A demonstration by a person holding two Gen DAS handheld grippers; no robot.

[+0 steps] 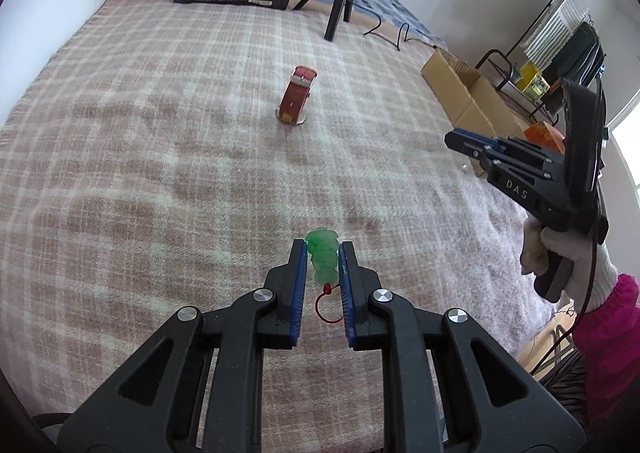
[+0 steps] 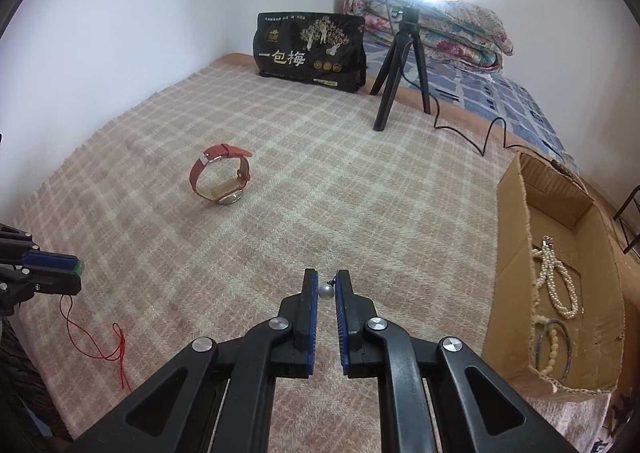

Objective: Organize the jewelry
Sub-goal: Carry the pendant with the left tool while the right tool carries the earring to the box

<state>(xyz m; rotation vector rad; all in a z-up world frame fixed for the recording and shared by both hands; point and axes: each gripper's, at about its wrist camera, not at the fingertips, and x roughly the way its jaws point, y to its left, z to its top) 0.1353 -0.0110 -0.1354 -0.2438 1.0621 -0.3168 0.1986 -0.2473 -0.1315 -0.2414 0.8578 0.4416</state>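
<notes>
My left gripper (image 1: 322,253) is shut on a green jade pendant (image 1: 323,255) with a red cord (image 1: 326,305), held above the checked blanket; its red cord trails onto the blanket in the right wrist view (image 2: 100,345). My right gripper (image 2: 326,285) is shut on a small grey pearl earring (image 2: 325,291). A red-strapped watch (image 1: 297,95) stands on the blanket ahead, also in the right wrist view (image 2: 221,177). A cardboard box (image 2: 516,273) at the right holds a pearl necklace (image 2: 558,281) and a bead bracelet (image 2: 554,349).
A black snack bag (image 2: 310,51) and a ring-light tripod (image 2: 400,69) with a cable (image 2: 480,133) stand at the far end. Folded quilts (image 2: 440,29) lie behind. A metal rack (image 1: 552,65) stands beyond the box (image 1: 464,93) off the bed's right side.
</notes>
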